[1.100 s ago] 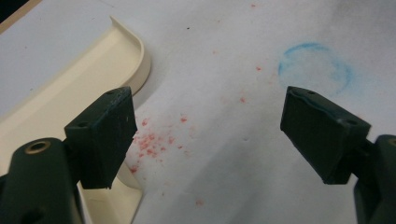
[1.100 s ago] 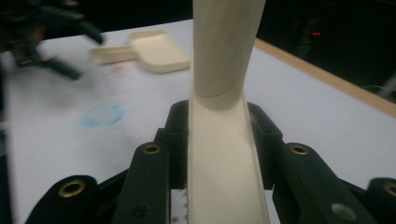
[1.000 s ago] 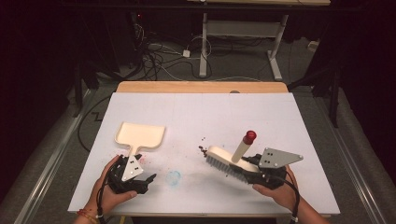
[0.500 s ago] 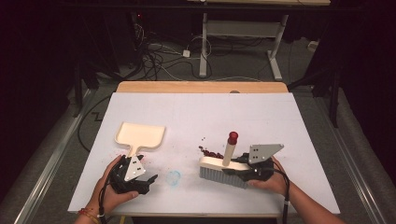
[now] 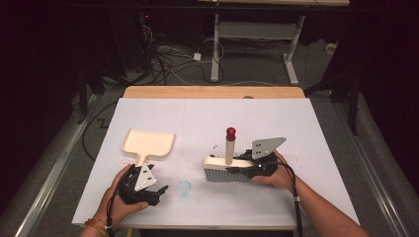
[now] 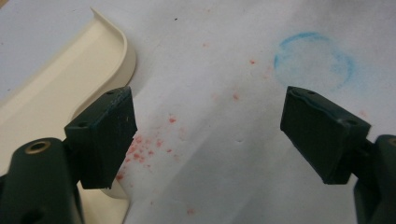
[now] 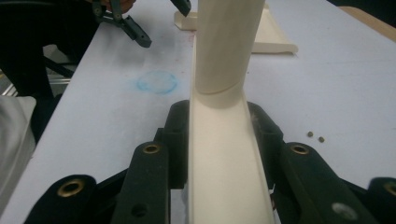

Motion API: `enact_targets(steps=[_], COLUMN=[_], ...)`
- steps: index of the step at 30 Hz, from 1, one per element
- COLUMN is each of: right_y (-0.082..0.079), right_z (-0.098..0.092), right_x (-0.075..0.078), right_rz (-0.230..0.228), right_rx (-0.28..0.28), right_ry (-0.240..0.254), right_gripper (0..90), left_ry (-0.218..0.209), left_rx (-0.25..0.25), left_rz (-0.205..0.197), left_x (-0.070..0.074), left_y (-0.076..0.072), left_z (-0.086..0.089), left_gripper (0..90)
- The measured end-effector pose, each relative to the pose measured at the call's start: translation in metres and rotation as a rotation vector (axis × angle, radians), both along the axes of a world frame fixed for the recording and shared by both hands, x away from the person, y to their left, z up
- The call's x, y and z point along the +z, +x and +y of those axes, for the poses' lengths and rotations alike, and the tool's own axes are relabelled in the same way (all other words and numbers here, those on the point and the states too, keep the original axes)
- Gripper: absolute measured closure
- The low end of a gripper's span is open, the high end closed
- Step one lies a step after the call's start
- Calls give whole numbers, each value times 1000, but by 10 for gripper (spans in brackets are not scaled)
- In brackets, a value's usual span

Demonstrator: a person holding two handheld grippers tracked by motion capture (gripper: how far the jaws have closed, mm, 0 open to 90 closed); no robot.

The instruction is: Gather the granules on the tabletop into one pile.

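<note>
A cream dustpan (image 5: 148,143) lies flat on the white table at the left, its handle pointing toward the person. My left gripper (image 5: 153,190) rests on the table beside that handle; in the left gripper view its jaws stand open (image 6: 210,130) over bare table, with the dustpan (image 6: 56,93) just left of the left jaw. My right gripper (image 5: 247,170) is shut on the cream back of a hand brush (image 5: 228,168), whose red-tipped handle stands upright and whose bristles touch the table. The right gripper view shows the jaws (image 7: 219,135) pressing both sides of the brush (image 7: 224,56).
A faint blue ring (image 5: 184,187) marks the table between the grippers. Red specks (image 6: 144,144) lie by the dustpan handle. Two small dark crumbs (image 7: 315,136) sit right of the brush. The white table sheet (image 5: 316,148) is bordered by a wooden edge at the back.
The right gripper has carried the brush leftward toward the table's middle, and its handle now stands more upright. The left gripper and the dustpan have stayed put.
</note>
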State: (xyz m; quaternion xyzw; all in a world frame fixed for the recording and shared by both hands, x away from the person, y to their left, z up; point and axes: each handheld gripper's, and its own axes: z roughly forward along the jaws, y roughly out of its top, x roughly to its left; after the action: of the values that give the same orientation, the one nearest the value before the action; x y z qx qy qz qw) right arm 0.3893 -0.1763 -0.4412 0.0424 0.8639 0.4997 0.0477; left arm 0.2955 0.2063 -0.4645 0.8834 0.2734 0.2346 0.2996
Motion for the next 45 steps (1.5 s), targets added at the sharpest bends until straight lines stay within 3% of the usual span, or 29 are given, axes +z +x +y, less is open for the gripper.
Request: enact_targets(steps=[6, 8, 12, 17, 21, 24, 32, 38, 42, 45], right_y=[5, 4, 5, 6, 12, 22, 55, 73, 78, 76], right_z=[9, 11, 10, 5, 2, 5, 17, 28, 30, 29], right_x=[2, 4, 12, 23, 32, 34, 17, 4, -3, -3], right_rz=[-7, -31, -30, -45, -76, -101, -156, -173, -132, -100], right_rx=[8, -3, -14, -37, -115, -187, -262, -325, -304, -233], right_ry=[1, 1, 52, 81, 92, 60, -35, -39, -8, -20], right_gripper=[675, 676, 676, 676, 676, 676, 676, 677, 677, 675], left_ry=[5, 4, -1, -1, -2, -1, 6, -1, 3, 6], left_rx=[-5, -4, -4, -2, 0, 0, -6, -5, -6, -9], left_rz=[7, 5, 3, 2, 1, 2, 2, 8, 12, 13], left_x=[-1, -1, 0, 0, 0, 0, -1, -2, -3, -3], left_y=[1, 1, 1, 0, 1, 1, 3, 4, 3, 2], left_z=[-1, -1, 0, 1, 1, 1, 2, 4, 5, 5], left_gripper=[178, 178, 178, 178, 178, 178, 178, 178, 178, 178])
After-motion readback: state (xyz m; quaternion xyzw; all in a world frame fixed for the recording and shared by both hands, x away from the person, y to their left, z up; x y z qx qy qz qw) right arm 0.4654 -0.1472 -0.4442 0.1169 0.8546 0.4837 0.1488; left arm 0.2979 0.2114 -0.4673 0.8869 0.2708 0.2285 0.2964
